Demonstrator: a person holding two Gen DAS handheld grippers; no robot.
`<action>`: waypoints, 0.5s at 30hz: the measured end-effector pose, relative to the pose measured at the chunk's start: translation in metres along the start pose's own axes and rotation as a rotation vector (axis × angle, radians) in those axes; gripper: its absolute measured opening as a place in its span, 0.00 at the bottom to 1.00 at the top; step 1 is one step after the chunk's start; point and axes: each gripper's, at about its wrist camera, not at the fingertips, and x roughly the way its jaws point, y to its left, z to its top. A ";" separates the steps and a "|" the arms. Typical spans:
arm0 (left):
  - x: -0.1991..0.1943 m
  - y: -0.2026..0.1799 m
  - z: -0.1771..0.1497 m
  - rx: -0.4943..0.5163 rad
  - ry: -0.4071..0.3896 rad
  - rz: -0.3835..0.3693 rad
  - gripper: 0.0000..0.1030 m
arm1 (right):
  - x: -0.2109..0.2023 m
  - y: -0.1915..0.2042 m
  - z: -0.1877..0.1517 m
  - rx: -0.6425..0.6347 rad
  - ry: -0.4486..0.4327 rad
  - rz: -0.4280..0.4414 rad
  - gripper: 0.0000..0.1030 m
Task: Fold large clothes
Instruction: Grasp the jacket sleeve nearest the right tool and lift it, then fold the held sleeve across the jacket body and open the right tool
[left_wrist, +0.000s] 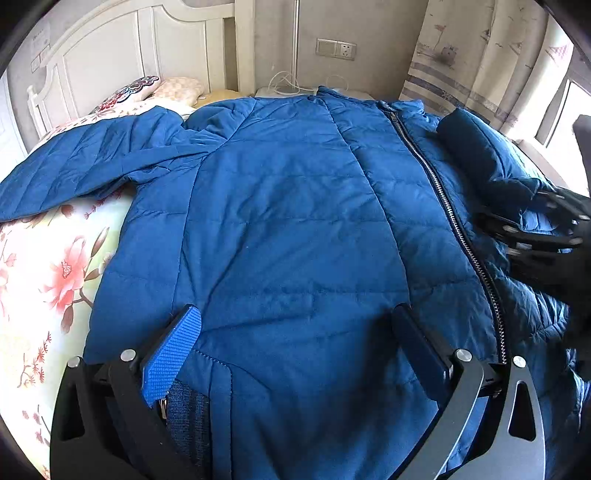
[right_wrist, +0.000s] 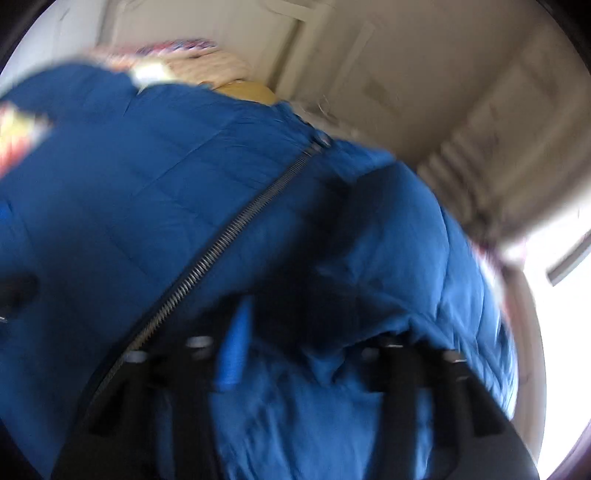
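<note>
While the jacket (left_wrist: 295, 206) lay face up on the bed (left_wrist: 48, 280), the left gripper (left_wrist: 295, 332) hovered over its near hem with jaws wide apart and nothing between them. Its blue pad (left_wrist: 173, 354) stood near the left hem corner; whether the fingers touched the fabric could not be told.

In the right wrist view, which was blurred, the right gripper (right_wrist: 306, 354) sat over the bunched right side of the jacket. Its jaws stood apart, with puffed fabric rising between them. No pad was seen pressing on cloth, so no grip was confirmed.

The long axis of the jacket ran from the near hem to the far collar, along the zip (left_wrist: 443, 206). The zip lay right of the left gripper and left of the right gripper. The right sleeve (left_wrist: 480, 147) was already laid inward on the body, beside the right gripper. The left sleeve (left_wrist: 85, 166) still stretched out to the far left, across the bed toward the pillows (left_wrist: 144, 92).

Judgement: the outstretched sleeve lay forward and left of the left jaws, and the left hand was the nearer one to bring it in.
</note>
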 end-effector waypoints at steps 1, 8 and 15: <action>0.000 0.000 0.000 0.001 0.000 0.002 0.96 | -0.011 -0.018 -0.006 0.083 0.009 0.062 0.64; 0.000 -0.003 -0.001 0.011 0.000 0.018 0.96 | -0.082 -0.183 -0.126 0.924 -0.172 0.343 0.64; 0.000 -0.004 -0.001 0.012 0.000 0.019 0.96 | -0.028 -0.252 -0.176 1.298 -0.087 0.440 0.64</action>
